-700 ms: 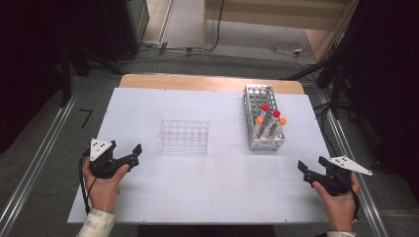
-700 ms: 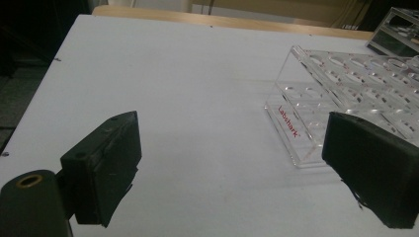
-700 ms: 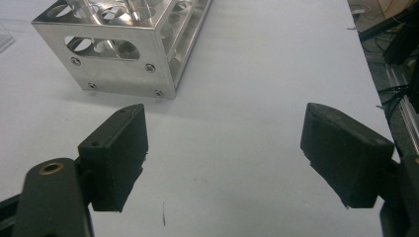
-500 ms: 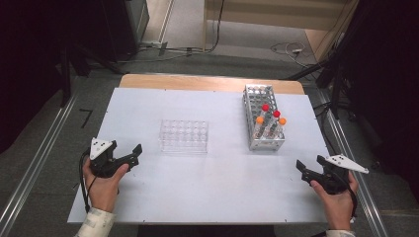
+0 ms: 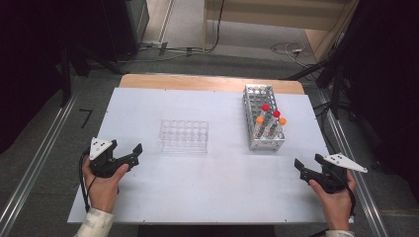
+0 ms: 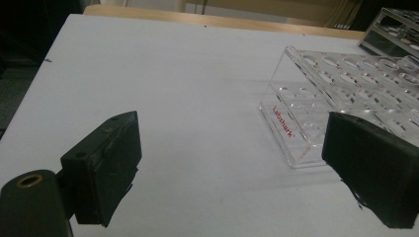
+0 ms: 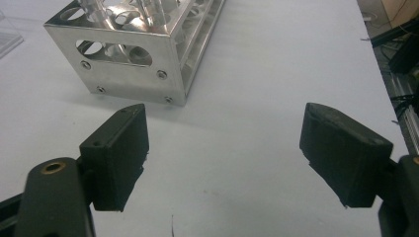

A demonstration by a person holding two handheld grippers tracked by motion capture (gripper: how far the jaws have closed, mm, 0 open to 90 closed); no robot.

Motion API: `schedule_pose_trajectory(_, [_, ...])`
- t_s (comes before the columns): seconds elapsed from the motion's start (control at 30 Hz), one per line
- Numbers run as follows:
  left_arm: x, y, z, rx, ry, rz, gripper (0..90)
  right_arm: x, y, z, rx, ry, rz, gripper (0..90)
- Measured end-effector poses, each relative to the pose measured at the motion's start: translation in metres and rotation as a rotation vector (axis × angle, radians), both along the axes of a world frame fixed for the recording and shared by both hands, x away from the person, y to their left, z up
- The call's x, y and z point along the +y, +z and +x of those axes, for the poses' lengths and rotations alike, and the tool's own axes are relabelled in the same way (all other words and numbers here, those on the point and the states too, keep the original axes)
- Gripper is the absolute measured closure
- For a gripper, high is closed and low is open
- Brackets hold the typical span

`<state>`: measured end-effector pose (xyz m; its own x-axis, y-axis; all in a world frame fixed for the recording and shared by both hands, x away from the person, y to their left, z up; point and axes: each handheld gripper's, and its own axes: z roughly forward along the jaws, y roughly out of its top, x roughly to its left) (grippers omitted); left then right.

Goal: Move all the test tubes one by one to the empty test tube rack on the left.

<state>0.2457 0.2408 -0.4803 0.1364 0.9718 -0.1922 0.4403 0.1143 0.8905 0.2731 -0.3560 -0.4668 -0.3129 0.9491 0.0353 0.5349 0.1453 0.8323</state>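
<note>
The left gripper (image 5: 129,153) rested near the left edge of the white table (image 5: 217,197), its jaws spread wide with nothing between them; the clear plastic rack (image 5: 184,136) stood just ahead and to its right, apart from the jaws, its holes without tubes; in the left gripper view that rack (image 6: 341,94) showed red lettering on its near wall. The right gripper (image 5: 309,168) lay near the right edge, jaws likewise wide apart and holding nothing; the metal rack (image 5: 264,143) stood ahead of it, untouched, carrying tubes with red caps (image 5: 266,107) and orange caps (image 5: 260,119); the right gripper view showed the metal rack's (image 7: 128,59) near end, well clear of the jaws.
</note>
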Motion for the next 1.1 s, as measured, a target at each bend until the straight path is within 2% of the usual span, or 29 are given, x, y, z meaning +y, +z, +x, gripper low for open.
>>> schedule_pose_trajectory(0.33, [-0.001, -0.001, 0.000, 0.003, -0.011, -0.003, 9.3, 0.005, 0.001, 0.006, 0.003, 0.022, 0.003, 18.0])
schedule_pose_trajectory(0.77, [-0.003, -0.001, 0.001, 0.005, -0.017, 0.012, 9.3, 0.019, 0.007, 0.020, -0.019, 0.050, -0.002, 20.7])
schedule_pose_trajectory(1.1, [-0.005, -0.001, 0.001, 0.005, -0.020, 0.020, 9.3, 0.039, 0.015, 0.035, -0.081, 0.066, -0.039, 30.0])
